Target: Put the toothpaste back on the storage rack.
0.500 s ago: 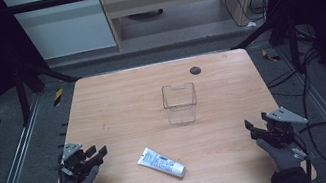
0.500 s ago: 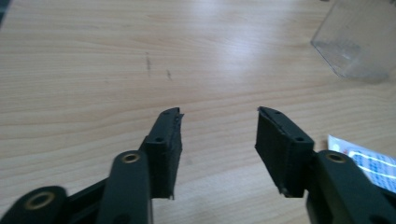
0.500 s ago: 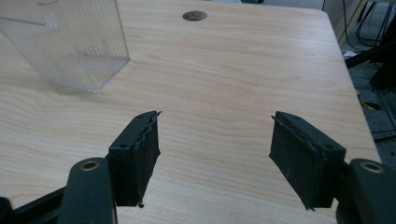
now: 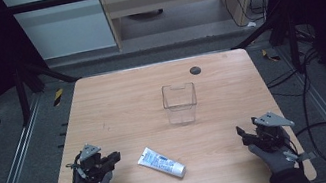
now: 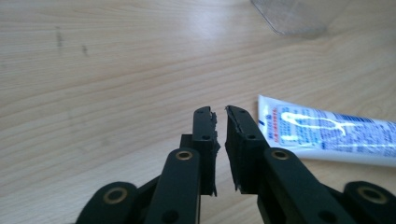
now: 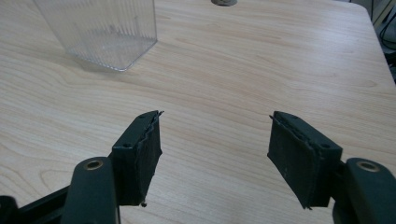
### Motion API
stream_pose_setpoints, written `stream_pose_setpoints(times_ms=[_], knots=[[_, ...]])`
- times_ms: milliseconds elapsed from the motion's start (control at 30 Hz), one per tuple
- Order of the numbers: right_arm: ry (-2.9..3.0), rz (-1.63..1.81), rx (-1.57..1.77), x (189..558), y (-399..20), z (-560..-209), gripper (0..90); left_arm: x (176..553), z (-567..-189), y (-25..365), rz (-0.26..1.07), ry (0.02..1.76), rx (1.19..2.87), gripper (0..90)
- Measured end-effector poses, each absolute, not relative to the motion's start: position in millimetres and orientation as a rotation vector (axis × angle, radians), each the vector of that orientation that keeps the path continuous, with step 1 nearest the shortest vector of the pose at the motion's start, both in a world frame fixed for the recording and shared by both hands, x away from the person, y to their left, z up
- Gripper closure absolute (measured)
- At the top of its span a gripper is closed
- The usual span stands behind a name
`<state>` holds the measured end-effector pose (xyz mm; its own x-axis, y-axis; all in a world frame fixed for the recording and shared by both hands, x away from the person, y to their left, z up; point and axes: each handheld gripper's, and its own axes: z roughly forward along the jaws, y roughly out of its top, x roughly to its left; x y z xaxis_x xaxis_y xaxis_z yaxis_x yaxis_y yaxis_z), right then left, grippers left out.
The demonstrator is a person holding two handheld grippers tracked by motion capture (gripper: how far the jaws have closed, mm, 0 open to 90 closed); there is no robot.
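A white toothpaste tube [image 4: 161, 162] with blue print lies flat near the table's front edge, cap toward the right. My left gripper [image 4: 114, 157] rests just left of it, its jaws almost together with nothing between them [image 5: 221, 112]; the tube's flat end [image 5: 327, 135] is just right of the jaws. A clear plastic container [image 4: 180, 102] stands upright and empty at mid-table. My right gripper [image 4: 240, 133] sits at the front right, open wide and empty [image 6: 215, 116], pointing toward the container [image 6: 100, 30].
A small dark round disc [image 4: 195, 70] lies near the far edge of the wooden table [image 4: 123, 108]. Cables and metal rails run along the floor on both sides. A cabinet stands behind the table.
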<state>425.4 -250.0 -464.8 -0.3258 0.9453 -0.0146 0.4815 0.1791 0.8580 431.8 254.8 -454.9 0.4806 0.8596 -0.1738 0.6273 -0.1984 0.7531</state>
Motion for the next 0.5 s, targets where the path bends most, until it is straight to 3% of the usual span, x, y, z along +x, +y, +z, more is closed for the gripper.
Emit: stream_pose_setpoints(times_ms=[267,500], knots=[[1.921,1.054,1.332,426.2,-245.9,-467.7,32.2,427.9,-459.4,235.1,0.296,1.179,2.001,88.7],[1.937,1.048,1.320,426.3,-242.1,-468.6,31.0,425.0,-465.6,216.1,0.247,1.123,2.086,89.2]])
